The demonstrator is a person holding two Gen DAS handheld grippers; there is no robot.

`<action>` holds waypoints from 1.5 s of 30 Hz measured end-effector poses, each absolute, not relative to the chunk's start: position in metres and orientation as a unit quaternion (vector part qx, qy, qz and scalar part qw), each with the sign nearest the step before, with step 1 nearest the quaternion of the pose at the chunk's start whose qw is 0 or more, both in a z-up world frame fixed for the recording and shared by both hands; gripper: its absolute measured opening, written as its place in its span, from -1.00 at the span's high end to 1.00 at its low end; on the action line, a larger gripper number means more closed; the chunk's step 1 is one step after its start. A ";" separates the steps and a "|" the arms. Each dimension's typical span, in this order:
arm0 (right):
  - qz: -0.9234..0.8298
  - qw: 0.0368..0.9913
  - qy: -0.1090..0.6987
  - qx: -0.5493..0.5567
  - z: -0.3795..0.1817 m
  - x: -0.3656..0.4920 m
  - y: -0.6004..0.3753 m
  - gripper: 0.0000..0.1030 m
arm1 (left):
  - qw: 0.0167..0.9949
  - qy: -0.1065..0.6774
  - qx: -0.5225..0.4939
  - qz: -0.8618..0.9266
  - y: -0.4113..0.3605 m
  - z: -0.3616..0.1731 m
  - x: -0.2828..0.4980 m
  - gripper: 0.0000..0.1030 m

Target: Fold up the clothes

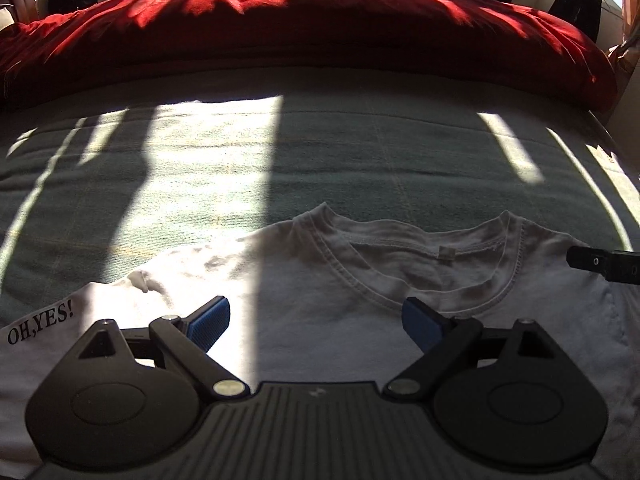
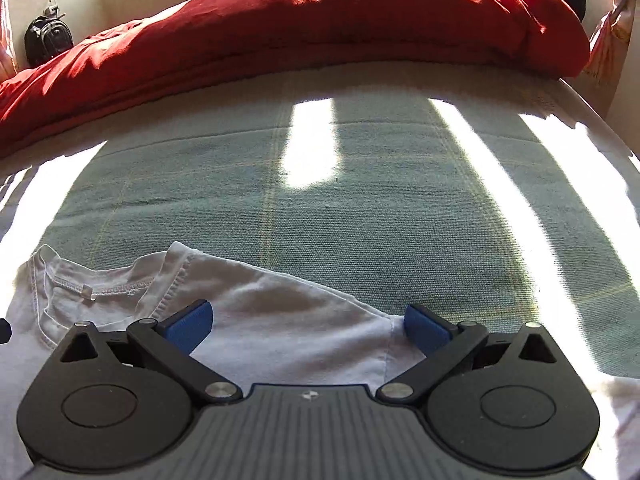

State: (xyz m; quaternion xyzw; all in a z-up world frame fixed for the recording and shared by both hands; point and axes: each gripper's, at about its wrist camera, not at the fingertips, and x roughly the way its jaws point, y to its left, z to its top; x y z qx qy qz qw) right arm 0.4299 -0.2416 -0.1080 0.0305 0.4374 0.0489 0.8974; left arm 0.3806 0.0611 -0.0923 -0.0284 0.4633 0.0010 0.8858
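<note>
While the white shirt lies spread on the green bed cover, collar pointing away toward the red duvet, both grippers hover low over its upper part with jaws wide apart and nothing between them. Left gripper sits over the chest just short of the collar, the printed sleeve off to its left. Right gripper straddles the right shoulder, its seam just inside the right pad. Collar-to-hem axis runs toward the person; the hem is out of view, so whether any fold is made cannot be told. Each shoulder lies nearest its own-side gripper.
</note>
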 end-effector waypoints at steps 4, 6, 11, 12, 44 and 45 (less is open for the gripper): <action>0.030 0.900 0.433 0.040 -0.110 0.425 -0.258 -1.00 | 0.880 0.474 -0.020 -0.013 0.056 -0.094 0.374 -0.80; 0.018 0.901 0.431 0.042 -0.114 0.424 -0.267 -1.00 | 0.876 0.482 -0.010 -0.015 0.053 -0.100 0.371 -0.80; -0.013 0.904 0.425 0.048 -0.123 0.422 -0.289 -1.00 | 0.867 0.499 0.000 -0.016 0.049 -0.113 0.368 -0.80; -0.019 0.904 0.424 0.049 -0.124 0.421 -0.293 -1.00 | 0.865 0.501 0.002 -0.016 0.049 -0.115 0.369 -0.80; 0.075 0.872 0.470 0.115 -0.080 0.318 -0.214 -1.00 | 0.861 0.506 -0.046 0.005 0.082 -0.105 0.335 -0.80; 0.073 0.871 0.474 0.108 -0.085 0.315 -0.215 -1.00 | 0.859 0.510 -0.038 -0.001 0.078 -0.108 0.326 -0.80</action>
